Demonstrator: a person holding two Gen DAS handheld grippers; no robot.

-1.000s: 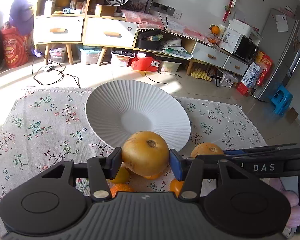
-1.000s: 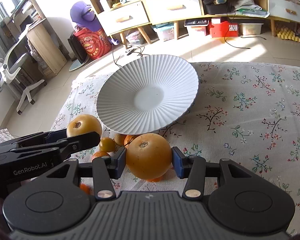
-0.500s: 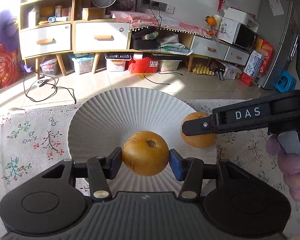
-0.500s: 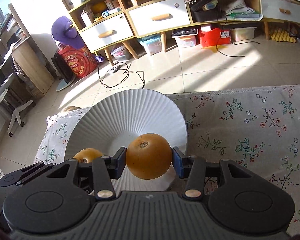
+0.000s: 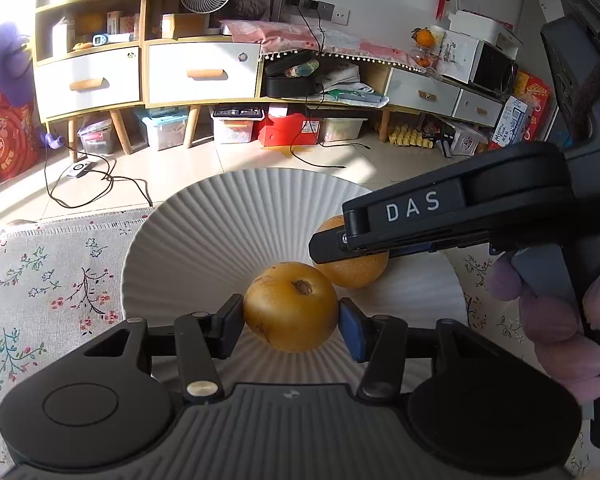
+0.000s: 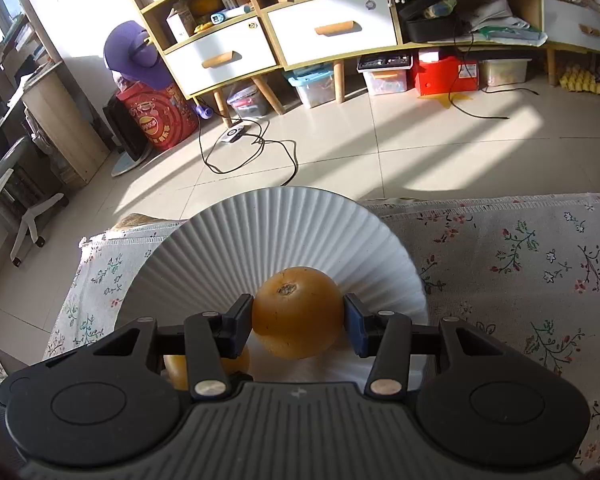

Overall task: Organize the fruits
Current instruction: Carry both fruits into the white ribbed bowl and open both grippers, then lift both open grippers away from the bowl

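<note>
My left gripper (image 5: 291, 320) is shut on a golden-brown round fruit (image 5: 290, 300) and holds it over the near half of the white ribbed plate (image 5: 204, 232). Beside it on the right, my right gripper (image 5: 332, 246) reaches in from the side, marked DAS, with a second golden-brown fruit (image 5: 356, 274) in its jaws. In the right wrist view that right gripper (image 6: 298, 318) is shut on its fruit (image 6: 298, 308) above the plate (image 6: 276, 228). The left gripper's fruit (image 6: 174, 368) peeks out low on the left, partly hidden behind a finger.
The plate stands on a floral tablecloth (image 6: 520, 264) close to the table's far edge, with tiled floor beyond. A gloved hand (image 5: 556, 320) holds the right gripper's handle at the right. Cabinets and storage boxes line the far wall.
Both grippers have carried their fruits forward from the near cloth to above the plate. The small oranges on the cloth have dropped out of view. The two fruits now hang close together.
</note>
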